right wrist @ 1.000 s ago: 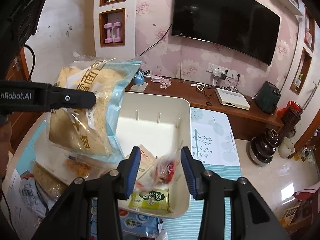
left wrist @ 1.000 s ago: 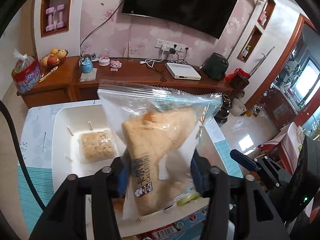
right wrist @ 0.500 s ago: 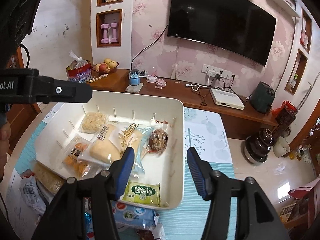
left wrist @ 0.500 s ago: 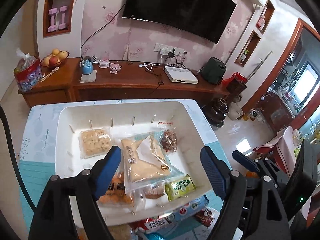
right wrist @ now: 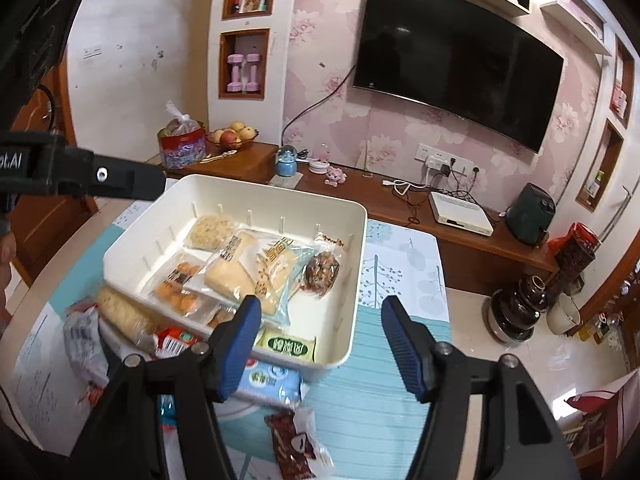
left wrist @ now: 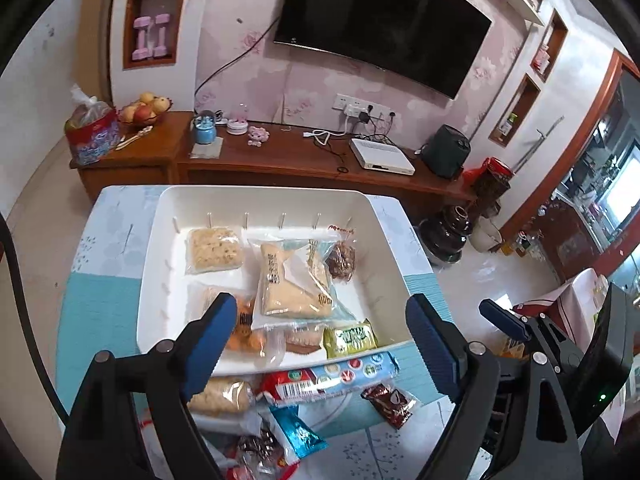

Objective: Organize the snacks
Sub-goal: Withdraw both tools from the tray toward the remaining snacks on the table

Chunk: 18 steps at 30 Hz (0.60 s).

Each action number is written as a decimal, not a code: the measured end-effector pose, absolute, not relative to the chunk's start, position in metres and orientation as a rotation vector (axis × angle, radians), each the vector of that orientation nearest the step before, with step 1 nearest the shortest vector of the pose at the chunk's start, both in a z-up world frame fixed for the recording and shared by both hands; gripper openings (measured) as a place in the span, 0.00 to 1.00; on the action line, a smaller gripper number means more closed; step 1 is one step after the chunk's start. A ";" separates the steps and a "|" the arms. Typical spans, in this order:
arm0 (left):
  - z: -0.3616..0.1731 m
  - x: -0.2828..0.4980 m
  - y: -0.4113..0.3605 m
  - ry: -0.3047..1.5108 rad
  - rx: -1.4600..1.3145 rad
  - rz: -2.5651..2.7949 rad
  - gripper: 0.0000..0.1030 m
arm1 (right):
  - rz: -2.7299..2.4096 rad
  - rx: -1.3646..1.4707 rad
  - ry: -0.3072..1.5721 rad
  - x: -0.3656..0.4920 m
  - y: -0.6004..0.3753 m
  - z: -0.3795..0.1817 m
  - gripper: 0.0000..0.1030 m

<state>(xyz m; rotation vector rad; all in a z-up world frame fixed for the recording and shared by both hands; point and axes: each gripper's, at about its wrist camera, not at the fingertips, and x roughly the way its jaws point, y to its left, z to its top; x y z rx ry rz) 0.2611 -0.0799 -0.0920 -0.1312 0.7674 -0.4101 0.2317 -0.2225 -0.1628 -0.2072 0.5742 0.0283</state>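
Note:
A white bin (left wrist: 384,216) (right wrist: 356,240) on the table holds several snacks: a large bread bag (left wrist: 292,280) (right wrist: 248,268), a rice cracker pack (left wrist: 214,250), a brown nut snack (left wrist: 342,258) (right wrist: 322,270), an orange snack pack (right wrist: 178,280) and a green packet (left wrist: 350,338) (right wrist: 286,346). My left gripper (left wrist: 320,340) is open and empty above the bin's near edge. My right gripper (right wrist: 320,340) is open and empty above the bin's near right corner.
Loose snacks lie on the table in front of the bin: a blue tube pack (left wrist: 340,376), a brown chocolate wrapper (left wrist: 390,402) (right wrist: 294,448), a blue wipes pack (right wrist: 268,384). A wooden TV cabinet (left wrist: 280,160) stands behind the table. The left gripper's body (right wrist: 80,176) crosses the right view.
My left gripper let go of the bread bag, which now lies in the bin. My right gripper opened and released the nut snack. Both grippers pulled back toward me.

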 end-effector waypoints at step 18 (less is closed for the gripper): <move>-0.133 0.198 -0.076 0.887 -0.220 -0.232 0.83 | 0.157 -0.270 0.689 0.189 -0.246 -0.193 0.62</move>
